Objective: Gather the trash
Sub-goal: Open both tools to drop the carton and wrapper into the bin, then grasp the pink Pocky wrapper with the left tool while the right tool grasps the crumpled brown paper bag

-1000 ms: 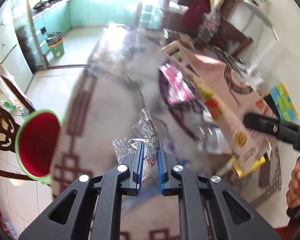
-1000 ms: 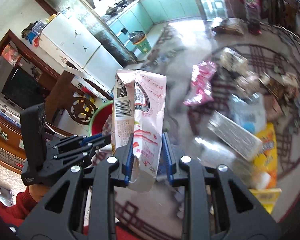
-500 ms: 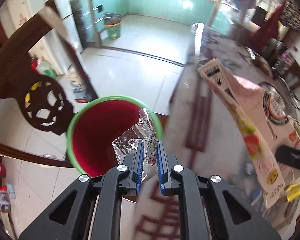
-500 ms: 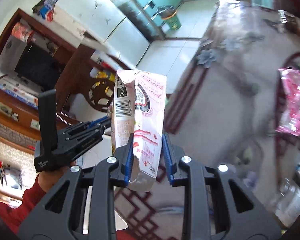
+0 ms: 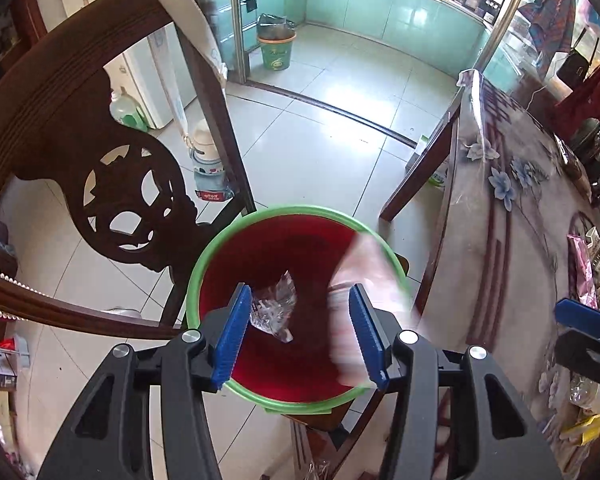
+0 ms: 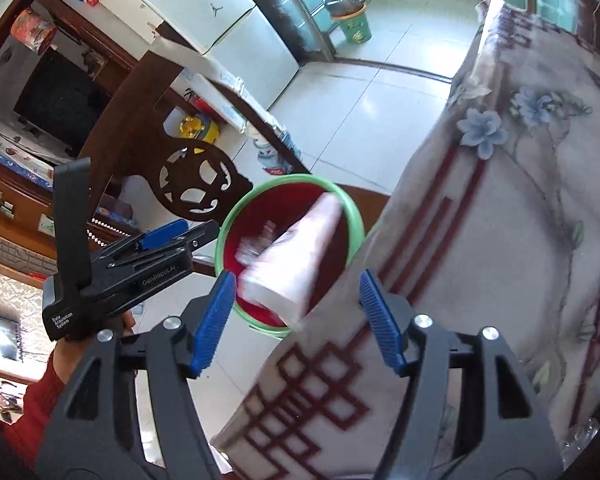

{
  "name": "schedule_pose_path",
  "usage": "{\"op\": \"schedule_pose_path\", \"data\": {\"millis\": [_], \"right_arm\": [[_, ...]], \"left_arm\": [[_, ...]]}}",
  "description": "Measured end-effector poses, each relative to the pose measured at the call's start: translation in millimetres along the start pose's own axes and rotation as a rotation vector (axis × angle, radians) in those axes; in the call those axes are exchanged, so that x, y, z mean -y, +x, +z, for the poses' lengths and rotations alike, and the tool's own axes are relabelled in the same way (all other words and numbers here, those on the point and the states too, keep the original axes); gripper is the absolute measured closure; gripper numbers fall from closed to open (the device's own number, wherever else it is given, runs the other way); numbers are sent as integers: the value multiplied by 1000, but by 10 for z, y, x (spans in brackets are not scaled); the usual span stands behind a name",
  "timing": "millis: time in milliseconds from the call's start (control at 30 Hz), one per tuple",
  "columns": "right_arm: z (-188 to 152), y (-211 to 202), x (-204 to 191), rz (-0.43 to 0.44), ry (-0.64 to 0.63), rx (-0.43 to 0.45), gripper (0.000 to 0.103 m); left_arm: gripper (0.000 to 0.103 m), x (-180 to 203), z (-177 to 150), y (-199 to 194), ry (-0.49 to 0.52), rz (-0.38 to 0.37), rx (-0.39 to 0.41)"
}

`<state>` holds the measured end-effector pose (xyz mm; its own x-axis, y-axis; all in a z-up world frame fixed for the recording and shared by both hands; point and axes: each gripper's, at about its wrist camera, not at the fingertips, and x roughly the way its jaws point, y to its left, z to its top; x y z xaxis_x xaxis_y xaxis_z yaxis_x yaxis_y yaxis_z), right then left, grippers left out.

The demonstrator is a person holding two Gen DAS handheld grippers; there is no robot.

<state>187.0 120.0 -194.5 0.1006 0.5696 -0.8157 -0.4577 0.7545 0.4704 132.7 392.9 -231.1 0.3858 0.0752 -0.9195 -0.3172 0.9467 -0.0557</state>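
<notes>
A red bin with a green rim point(image 5: 204, 264) stands beside the table; it also shows in the right wrist view point(image 6: 342, 200). My left gripper point(image 5: 300, 336) is open above it. A clear plastic wrapper point(image 5: 274, 310) falls free inside the bin. My right gripper point(image 6: 298, 322) is open above the bin's table side. A pink carton point(image 6: 300, 260), blurred, drops into the bin; it shows blurred in the left wrist view point(image 5: 360, 276). The left gripper point(image 6: 172, 234) also appears in the right wrist view, left of the bin.
A carved dark wooden chair point(image 5: 112, 184) stands left of the bin. The table with a flowered cloth point(image 6: 500, 220) lies to the right, with trash at its far right point(image 5: 580, 268). A green bin point(image 5: 276, 52) stands on the tiled kitchen floor.
Both grippers swung from the table to above the red bin and opened. The clear wrapper left the left gripper and the pink carton left the right; both are falling in.
</notes>
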Motion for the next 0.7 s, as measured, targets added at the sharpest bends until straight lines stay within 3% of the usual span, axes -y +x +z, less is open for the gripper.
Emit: {"op": "schedule_pose_path", "data": {"millis": [167, 333, 567, 700], "right_arm": [[-179, -467, 224, -91, 27, 70, 41], [-464, -1017, 732, -211, 117, 125, 41], [-876, -2008, 2091, -434, 331, 226, 41], [-1012, -2337, 2792, -481, 417, 245, 41]], "left_arm": [[54, 272, 21, -65, 61, -36, 12], [49, 848, -7, -187, 168, -126, 15], [46, 1747, -205, -356, 307, -220, 25], [46, 2160, -379, -448, 310, -267, 7]]}}
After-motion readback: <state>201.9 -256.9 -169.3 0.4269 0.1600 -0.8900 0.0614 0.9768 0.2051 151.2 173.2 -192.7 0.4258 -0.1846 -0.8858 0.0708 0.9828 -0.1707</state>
